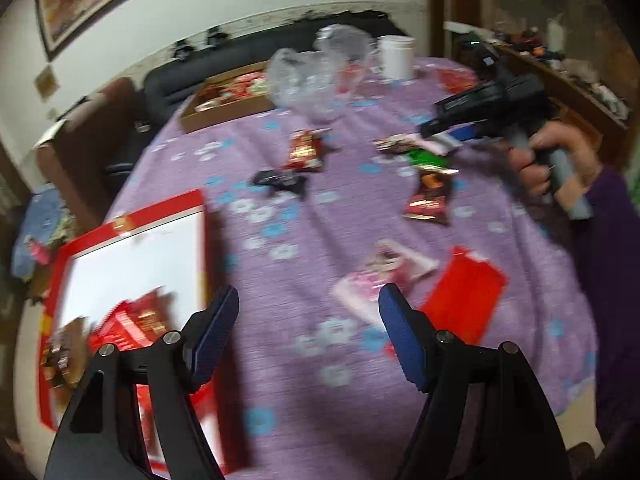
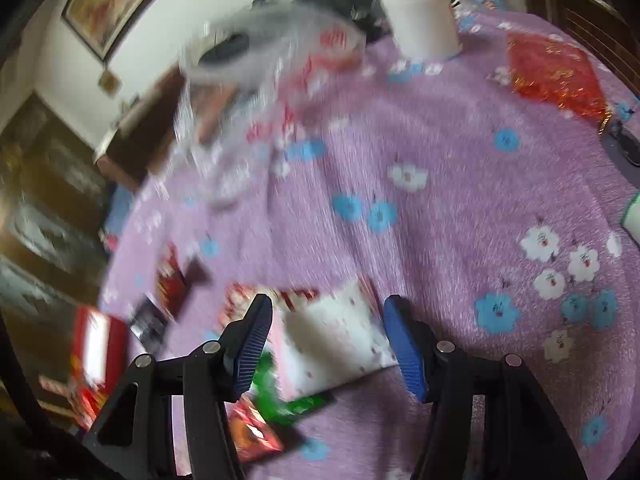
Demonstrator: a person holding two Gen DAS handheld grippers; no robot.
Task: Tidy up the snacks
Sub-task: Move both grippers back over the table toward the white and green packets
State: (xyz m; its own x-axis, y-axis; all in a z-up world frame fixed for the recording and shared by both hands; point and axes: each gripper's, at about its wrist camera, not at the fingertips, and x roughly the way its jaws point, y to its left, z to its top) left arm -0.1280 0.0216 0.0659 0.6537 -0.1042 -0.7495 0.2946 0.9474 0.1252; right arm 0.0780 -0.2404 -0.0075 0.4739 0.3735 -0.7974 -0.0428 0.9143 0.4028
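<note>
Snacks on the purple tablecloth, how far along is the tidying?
Started, far from done. A few red packets already lie in the red-rimmed box. Neither hand-held gripper holds anything: the left hand-held gripper is open above the cloth, the right hand-held gripper open over a white-and-pink packet. Left loose: the red-and-gold packet, green packet, flat red packet.

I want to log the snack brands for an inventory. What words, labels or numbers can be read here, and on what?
None can be read.
Red and gold snack packet: print too blurred.
Pink and white packet: only small marks, not readable.
Clear plastic bag: red print smeared by motion.
Red box: gold mark on the rim, too small.
White cup: no print visible.
</note>
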